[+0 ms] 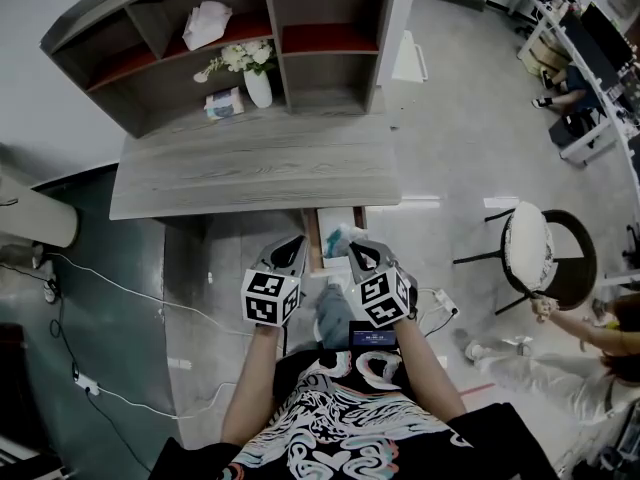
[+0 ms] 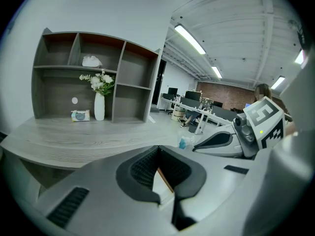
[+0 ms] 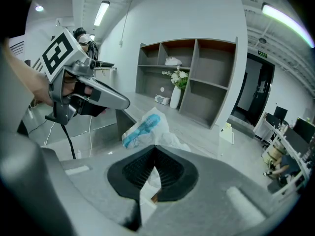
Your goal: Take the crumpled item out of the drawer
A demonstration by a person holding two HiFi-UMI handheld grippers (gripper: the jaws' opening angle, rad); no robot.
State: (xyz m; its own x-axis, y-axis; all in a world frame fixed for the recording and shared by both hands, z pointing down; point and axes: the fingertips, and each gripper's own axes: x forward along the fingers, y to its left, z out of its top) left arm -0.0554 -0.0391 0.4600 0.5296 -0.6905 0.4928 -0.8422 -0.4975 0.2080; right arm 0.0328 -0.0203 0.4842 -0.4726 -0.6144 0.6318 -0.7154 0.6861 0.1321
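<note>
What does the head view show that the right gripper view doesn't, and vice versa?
Head view only: the open drawer under the desk edge, the round chair, and cables on the floor.
Right gripper view only: the grip itself, with the right gripper fingers closed on the crumpled wrapper; also a doorway and a ceiling light.
Both: the wrapper, the left gripper, the shelf unit, and the vase of flowers.
</note>
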